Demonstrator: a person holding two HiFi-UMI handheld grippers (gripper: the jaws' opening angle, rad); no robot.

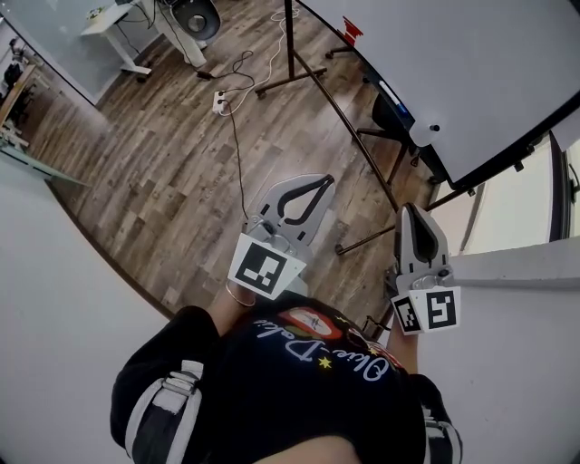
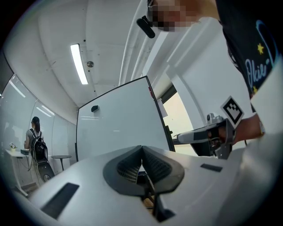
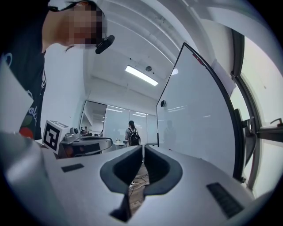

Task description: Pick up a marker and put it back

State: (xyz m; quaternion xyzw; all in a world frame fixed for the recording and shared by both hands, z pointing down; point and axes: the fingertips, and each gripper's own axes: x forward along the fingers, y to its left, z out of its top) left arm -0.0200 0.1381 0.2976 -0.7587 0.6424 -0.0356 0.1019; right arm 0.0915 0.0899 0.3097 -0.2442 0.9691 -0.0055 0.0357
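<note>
Both grippers are held in front of my chest, above the wood floor. My left gripper [image 1: 321,180] has its jaws together with nothing between them; its tips [image 2: 141,148] meet in front of the whiteboard [image 2: 116,121]. To its right, my right gripper [image 1: 410,211] is also shut and empty, and it points the same way [image 3: 143,148]. The whiteboard [image 1: 471,72] stands tilted ahead on the right, with a tray [image 1: 394,98] along its lower edge. Small dark things lie on that tray, and I cannot make out a marker among them. Neither gripper touches the board.
The whiteboard's black stand legs [image 1: 313,72] spread over the floor ahead. A power strip with cables [image 1: 220,100] lies beyond them, a white desk [image 1: 118,27] at the far left. A white ledge [image 1: 517,267] runs close on my right. A person with a backpack [image 3: 131,134] stands far off.
</note>
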